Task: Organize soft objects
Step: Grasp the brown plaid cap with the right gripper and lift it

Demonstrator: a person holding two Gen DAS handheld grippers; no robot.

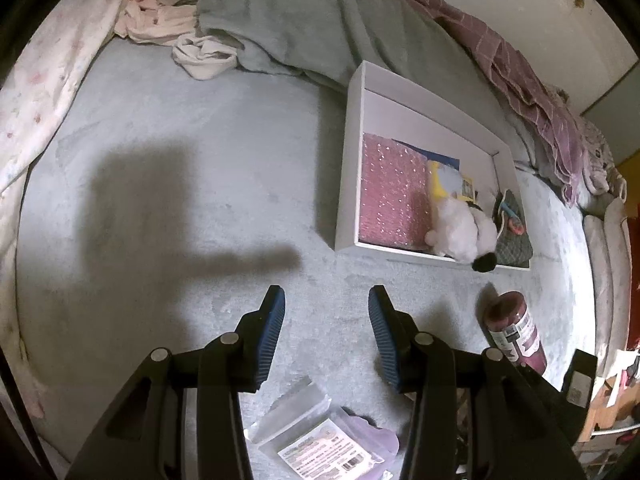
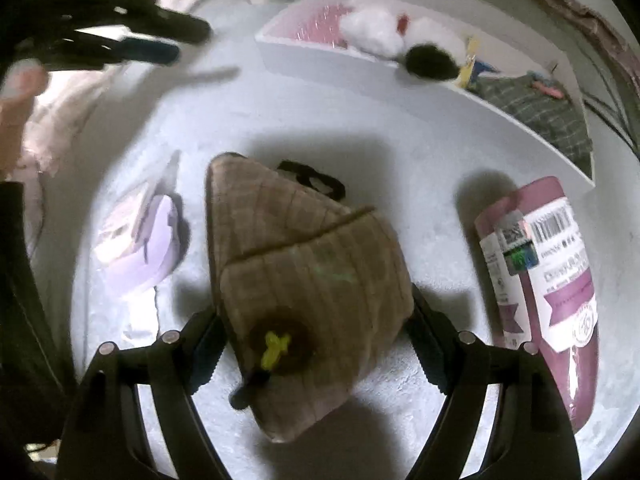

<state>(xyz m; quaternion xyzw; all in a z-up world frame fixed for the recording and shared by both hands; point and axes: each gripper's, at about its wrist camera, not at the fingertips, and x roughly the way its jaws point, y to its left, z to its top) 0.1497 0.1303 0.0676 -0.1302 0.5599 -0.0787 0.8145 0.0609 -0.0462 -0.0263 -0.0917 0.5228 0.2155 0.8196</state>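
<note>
A white box (image 1: 352,152) lies on the grey bed and holds a pink bubble-wrap pad (image 1: 392,196), a white plush toy (image 1: 460,224) with a black tip, and a green plaid cloth (image 1: 516,236). My left gripper (image 1: 326,336) is open and empty above the bedsheet, short of the box. In the right wrist view a brown knitted hat (image 2: 304,272) fills the space between the fingers of my right gripper (image 2: 316,352); the jaws stand wide at its sides. The box (image 2: 320,60) and plush toy (image 2: 384,28) lie beyond it.
A purple labelled roll (image 1: 516,336) (image 2: 548,280) lies on the bed right of the grippers. A clear packet with lilac contents (image 1: 320,440) (image 2: 140,240) lies near the left gripper. A grey blanket (image 1: 312,20), pink bedding (image 1: 152,20) and a mauve cloth (image 1: 516,60) pile up behind.
</note>
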